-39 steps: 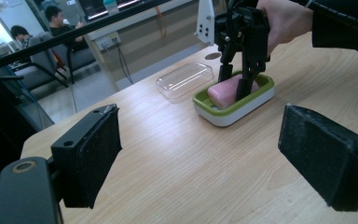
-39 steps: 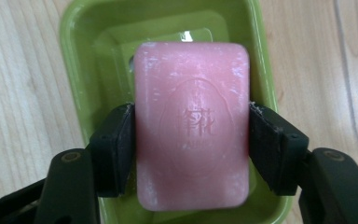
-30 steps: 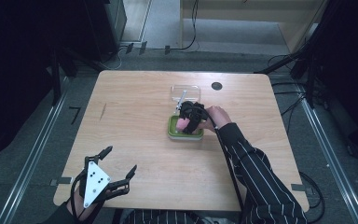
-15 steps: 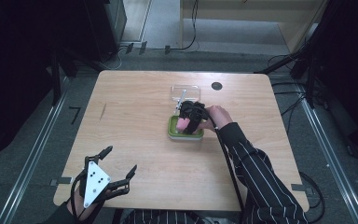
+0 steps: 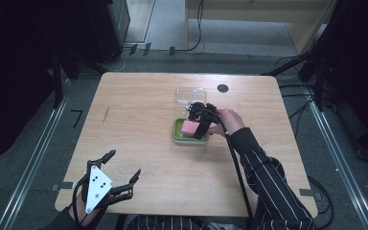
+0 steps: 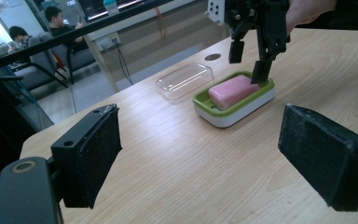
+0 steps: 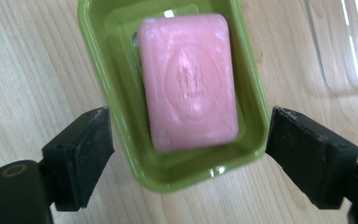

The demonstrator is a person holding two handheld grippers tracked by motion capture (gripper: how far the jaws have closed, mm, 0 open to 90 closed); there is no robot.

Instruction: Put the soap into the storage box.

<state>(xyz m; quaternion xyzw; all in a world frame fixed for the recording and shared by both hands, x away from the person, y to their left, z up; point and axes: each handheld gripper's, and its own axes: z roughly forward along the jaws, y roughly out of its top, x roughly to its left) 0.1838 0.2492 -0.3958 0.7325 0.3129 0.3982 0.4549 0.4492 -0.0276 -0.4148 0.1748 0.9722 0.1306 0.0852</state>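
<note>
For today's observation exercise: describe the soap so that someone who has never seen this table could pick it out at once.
Start at the wooden table; toward its far middle a green dish sits beside a clear plastic lid. The soap lies flat in that dish, directly under the right tool. It is the one pink thing there: a rounded rectangular bar with an emblem stamped on top.

A: High view; right gripper point(image 5: 199, 120) covers the near end of the pink soap point(image 5: 189, 128); part of the green dish point(image 5: 178, 136) rim hidden under it.

B: Right gripper view; clear lid point(image 7: 349, 42) cut by the top and right edges; stamp on the soap too blurred to read.
</note>
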